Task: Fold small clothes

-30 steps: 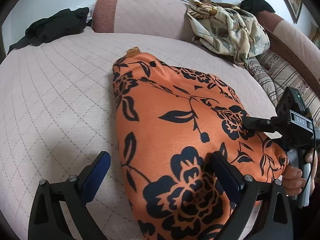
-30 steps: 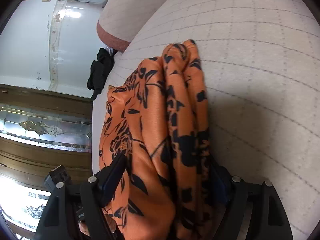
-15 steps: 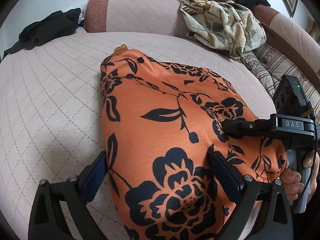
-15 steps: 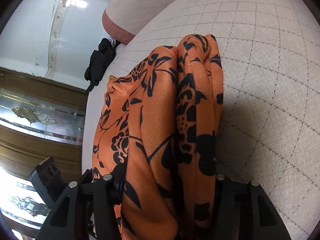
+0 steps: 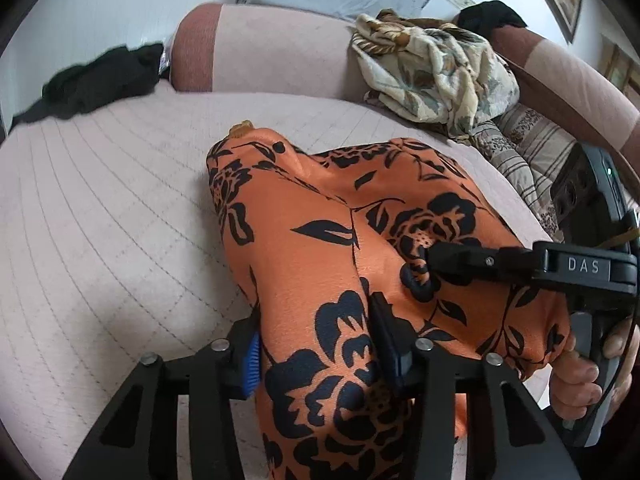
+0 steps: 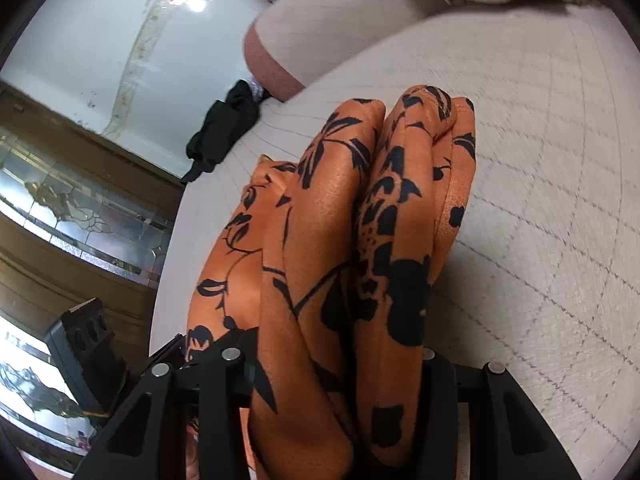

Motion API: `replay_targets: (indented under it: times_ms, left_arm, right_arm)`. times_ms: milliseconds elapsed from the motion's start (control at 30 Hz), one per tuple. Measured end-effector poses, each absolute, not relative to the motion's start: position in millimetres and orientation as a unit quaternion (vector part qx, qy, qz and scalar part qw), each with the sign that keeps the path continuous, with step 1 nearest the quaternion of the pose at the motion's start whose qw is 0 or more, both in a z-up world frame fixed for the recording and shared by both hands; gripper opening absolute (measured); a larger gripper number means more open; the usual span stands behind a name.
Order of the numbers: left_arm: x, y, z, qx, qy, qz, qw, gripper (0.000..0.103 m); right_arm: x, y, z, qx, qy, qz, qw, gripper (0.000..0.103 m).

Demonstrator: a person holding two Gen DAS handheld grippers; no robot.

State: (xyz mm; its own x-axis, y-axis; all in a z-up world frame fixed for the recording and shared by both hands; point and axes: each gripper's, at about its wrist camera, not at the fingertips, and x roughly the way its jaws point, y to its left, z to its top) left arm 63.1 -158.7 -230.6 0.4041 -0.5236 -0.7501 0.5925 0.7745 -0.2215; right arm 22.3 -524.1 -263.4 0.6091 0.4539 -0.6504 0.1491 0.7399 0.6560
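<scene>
An orange garment with black flowers (image 5: 320, 216) lies on the pale quilted sofa seat (image 5: 100, 220), its near end bunched and raised. My left gripper (image 5: 316, 344) is shut on a thick bunch of its near left edge. My right gripper (image 6: 340, 360) is shut on the bunched folds of the garment (image 6: 360, 240); it also shows in the left wrist view (image 5: 432, 258), clamping the cloth's right side, with a hand on its handle. The far end of the garment rests on the seat.
A cream floral cloth (image 5: 436, 76) is heaped on the sofa back at right, above a striped cushion (image 5: 528, 152). A black garment (image 5: 100, 80) lies at the far left edge of the seat, also in the right wrist view (image 6: 224, 128). The left gripper body (image 6: 88, 344) shows at lower left.
Both grippers have closed on the orange garment. The cloth has gathered into thick folds between the jaws and its near end has lifted off the seat.
</scene>
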Motion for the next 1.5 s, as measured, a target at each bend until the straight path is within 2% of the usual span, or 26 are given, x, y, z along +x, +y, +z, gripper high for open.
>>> replay_targets:
  times_ms: [467,933,1500]
  left_arm:
    - [64.7,-69.8,-185.2,-0.011,0.352,-0.285,0.892,0.047]
    - [65.3,-27.1,-195.6,0.008,0.364,-0.239,0.900,0.047]
    - [72.6,-28.0,-196.8,0.024,0.392,-0.231,0.890,0.047]
  right_arm:
    - [20.7,-468.3,-222.4,0.347,0.362,0.164,0.849,0.045]
    - [40.1,-417.2,-234.6,0.336,0.384,0.195,0.838,0.045]
    - [48.1,-406.2,-250.4,0.335,0.416,0.180,0.826,0.045]
